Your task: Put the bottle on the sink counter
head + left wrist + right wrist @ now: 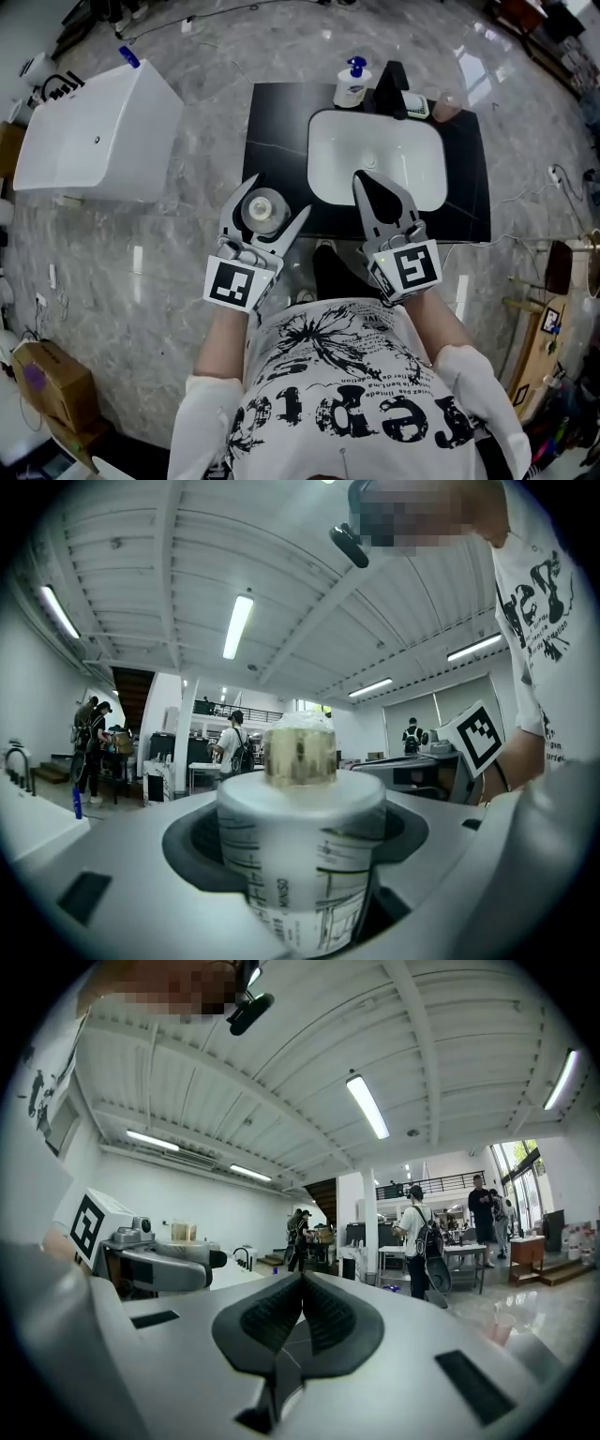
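The head view is bright and evenly lit from above. Pale streaks of glare lie on the glossy floor (487, 80), the white sink (375, 164) is nearly blown out, and shadows are faint. Its edges bow strongly and its corners darken. Both gripper views are round fisheye pictures ringed in black. In the left one the ceiling tubes (236, 625) glare white, and the bottle (298, 855), close to the lens, is soft low down. In the right one a tube (367, 1105) and a window (523, 1162) burn out; the far hall is sharp.
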A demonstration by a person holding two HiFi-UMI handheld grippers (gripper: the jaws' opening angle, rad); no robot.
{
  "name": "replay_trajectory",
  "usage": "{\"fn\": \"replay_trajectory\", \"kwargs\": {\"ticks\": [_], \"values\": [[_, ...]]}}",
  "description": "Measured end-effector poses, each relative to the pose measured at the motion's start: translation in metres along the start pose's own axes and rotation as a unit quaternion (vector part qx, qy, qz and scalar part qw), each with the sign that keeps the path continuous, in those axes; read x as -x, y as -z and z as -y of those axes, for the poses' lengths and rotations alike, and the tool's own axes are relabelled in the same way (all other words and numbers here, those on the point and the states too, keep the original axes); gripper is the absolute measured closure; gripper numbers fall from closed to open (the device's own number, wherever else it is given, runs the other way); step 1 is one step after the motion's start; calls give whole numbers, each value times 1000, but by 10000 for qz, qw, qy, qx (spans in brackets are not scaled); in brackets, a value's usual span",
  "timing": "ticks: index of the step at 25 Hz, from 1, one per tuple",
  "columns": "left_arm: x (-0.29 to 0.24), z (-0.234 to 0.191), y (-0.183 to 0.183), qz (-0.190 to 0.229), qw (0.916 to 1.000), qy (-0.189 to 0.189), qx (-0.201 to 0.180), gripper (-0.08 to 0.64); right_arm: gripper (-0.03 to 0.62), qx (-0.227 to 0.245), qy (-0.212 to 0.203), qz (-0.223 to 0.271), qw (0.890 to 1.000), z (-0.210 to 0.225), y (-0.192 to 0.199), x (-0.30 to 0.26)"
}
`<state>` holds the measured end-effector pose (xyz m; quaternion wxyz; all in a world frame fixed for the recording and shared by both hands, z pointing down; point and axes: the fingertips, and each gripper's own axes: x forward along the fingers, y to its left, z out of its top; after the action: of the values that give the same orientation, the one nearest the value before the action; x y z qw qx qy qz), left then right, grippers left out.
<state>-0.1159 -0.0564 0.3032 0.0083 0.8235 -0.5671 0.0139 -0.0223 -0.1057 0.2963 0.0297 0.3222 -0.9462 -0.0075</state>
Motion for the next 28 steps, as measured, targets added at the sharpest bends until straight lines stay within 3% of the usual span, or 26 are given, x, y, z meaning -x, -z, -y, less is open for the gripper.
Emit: {"fn": "replay_trajectory", "kwargs": {"ticks": [11, 20, 28], "values": [[-143, -87, 75, -395, 9983, -279, 325, 213, 577, -23, -394, -326, 9987, 105, 59, -135], [-207, -144, 170, -863, 9931, -482, 631, 213, 577, -118, -635, -689, 9955, 133, 138, -211], [-238, -179, 216, -1201, 9886, -578, 699, 213, 577, -295, -663, -863, 9936, 145, 182, -252]]}}
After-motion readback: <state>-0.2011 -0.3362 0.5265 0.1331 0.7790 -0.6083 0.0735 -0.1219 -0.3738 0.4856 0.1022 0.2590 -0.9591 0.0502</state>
